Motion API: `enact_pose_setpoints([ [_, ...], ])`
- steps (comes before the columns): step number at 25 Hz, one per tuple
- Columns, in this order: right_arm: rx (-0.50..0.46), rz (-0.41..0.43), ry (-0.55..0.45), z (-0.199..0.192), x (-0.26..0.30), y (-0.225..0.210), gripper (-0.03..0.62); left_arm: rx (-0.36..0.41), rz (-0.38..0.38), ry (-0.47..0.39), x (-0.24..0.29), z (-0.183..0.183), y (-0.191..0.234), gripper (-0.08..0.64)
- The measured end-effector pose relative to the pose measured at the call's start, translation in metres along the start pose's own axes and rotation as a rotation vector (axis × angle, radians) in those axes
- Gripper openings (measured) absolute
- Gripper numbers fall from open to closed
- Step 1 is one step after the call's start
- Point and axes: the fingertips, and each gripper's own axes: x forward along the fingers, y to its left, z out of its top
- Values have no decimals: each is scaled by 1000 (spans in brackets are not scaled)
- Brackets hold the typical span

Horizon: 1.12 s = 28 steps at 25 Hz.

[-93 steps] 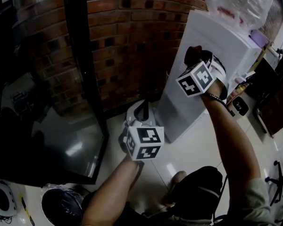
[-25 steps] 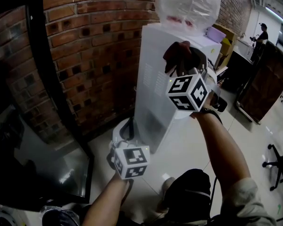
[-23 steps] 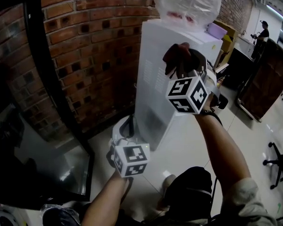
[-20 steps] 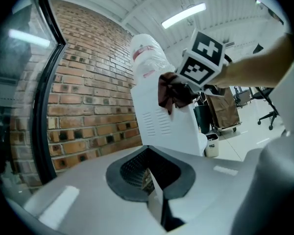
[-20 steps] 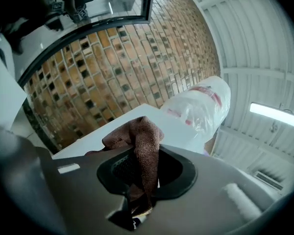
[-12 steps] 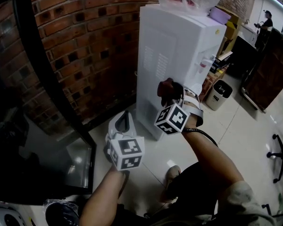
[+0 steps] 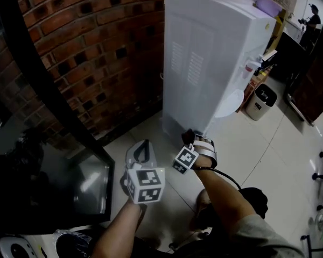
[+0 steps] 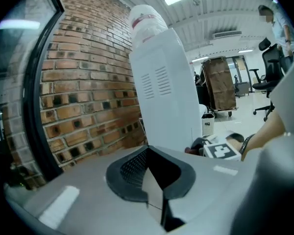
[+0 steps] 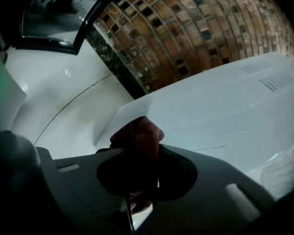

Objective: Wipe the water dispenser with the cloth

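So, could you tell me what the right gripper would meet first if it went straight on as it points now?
Most likely the low side wall of the water dispenser: the right gripper, shut on the cloth, aims straight at that white panel. Whether the cloth touches it is unclear.

tall white water dispenser [image 7: 204, 63] standing upright, bunched dark red cloth [image 9: 139, 133] near its bottom corner
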Motion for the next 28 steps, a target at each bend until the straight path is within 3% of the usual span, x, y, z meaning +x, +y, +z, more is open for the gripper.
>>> enact_pose_setpoints([
  [6, -88, 81, 34, -12, 47, 71, 83, -18, 4, 34, -7, -16, 9, 0],
  [9, -67, 184, 26, -13, 50, 88, 83, -29, 4, 33, -7, -15, 11, 0],
  [14, 71, 481, -242, 47, -22, 86, 83, -21, 25, -12, -20, 3, 20, 0],
  [19, 3, 667, -557, 108, -164, 58, 83, -37, 54, -43, -51, 22, 33, 0],
  [24, 85, 759, -776, 136, -280, 26, 83, -93, 106, -57, -95, 33, 56, 0],
  [28, 116, 740, -826, 147, -294, 11, 83, -121, 184, -64, -123, 32, 87, 0],
])
